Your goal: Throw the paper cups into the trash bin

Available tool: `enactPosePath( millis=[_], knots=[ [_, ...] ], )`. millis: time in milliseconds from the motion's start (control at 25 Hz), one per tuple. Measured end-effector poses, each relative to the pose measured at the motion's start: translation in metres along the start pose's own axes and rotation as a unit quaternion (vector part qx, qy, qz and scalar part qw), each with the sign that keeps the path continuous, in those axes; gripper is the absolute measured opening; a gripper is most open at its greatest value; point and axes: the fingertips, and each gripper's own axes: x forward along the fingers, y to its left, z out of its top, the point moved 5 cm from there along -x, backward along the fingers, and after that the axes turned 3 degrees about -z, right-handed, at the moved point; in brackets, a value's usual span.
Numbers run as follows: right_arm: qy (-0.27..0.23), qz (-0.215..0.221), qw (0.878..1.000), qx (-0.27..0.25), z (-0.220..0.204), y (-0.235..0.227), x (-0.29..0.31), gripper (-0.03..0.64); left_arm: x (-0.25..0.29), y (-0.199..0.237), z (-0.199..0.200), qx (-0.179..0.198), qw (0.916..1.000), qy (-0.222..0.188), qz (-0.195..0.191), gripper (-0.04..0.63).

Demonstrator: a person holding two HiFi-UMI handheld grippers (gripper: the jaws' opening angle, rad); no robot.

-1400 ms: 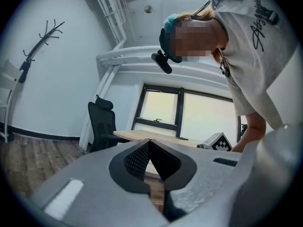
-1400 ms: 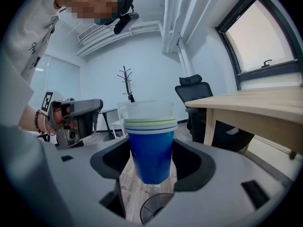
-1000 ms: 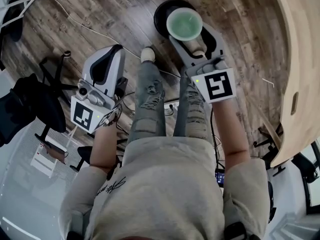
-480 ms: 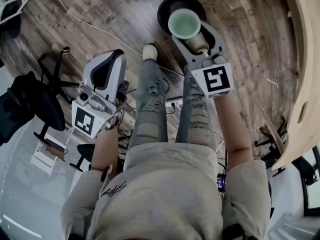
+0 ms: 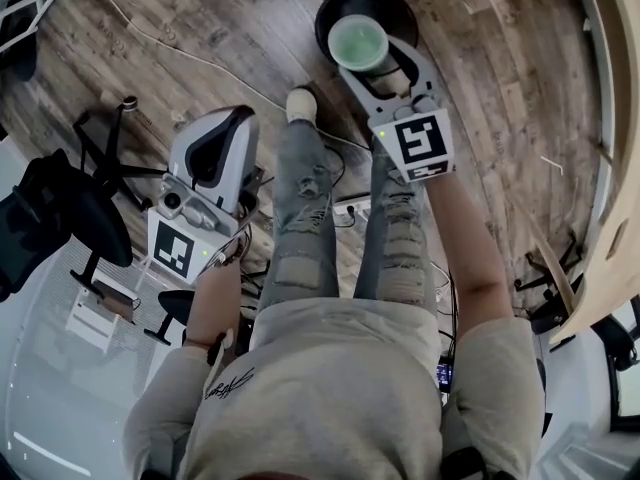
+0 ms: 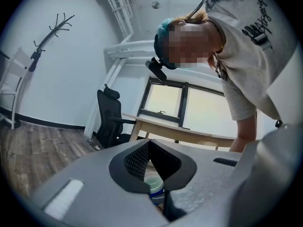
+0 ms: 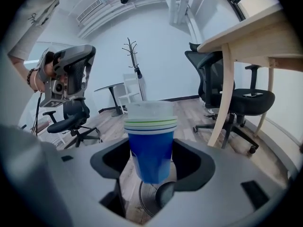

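A stack of paper cups [image 5: 358,43], blue outside and green inside, is held upright in my right gripper [image 5: 366,60], which is shut on it. The stack hangs over the black round trash bin [image 5: 400,6] on the wooden floor, ahead of the person's feet. In the right gripper view the cups [image 7: 151,136] stand between the two jaws of the right gripper [image 7: 151,163]. My left gripper [image 5: 236,120] is held low at the person's left side, shut and empty. In its own view the left gripper [image 6: 149,144] has its dark pads meeting, and the cup stack [image 6: 155,189] shows beyond them.
A power strip with cables [image 5: 345,208] lies on the floor between the legs. A black office chair [image 5: 55,218] stands at the left, and a curved wooden table [image 5: 612,148] at the right. Another chair [image 7: 236,96] and a coat rack [image 7: 135,63] stand further off.
The right gripper has carried the cup stack a little forward, from the bin's near-right edge to over its opening. The left gripper has stayed at the side, shifting slightly.
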Motion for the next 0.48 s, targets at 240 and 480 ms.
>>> enactPosePath(
  millis=[240, 480],
  knots=[
    [0.024, 0.004, 1.0, -0.009, -0.029, 0.002, 0.024, 0.282, -0.003, 0.004, -0.015, -0.008, 1.0, 0.006, -0.001, 0.003],
    [0.057, -0.008, 0.998, -0.007, -0.065, -0.009, 0.045, 0.282, -0.003, 0.007, -0.029, -0.012, 0.9998, 0.012, -0.007, 0.003]
  ],
)
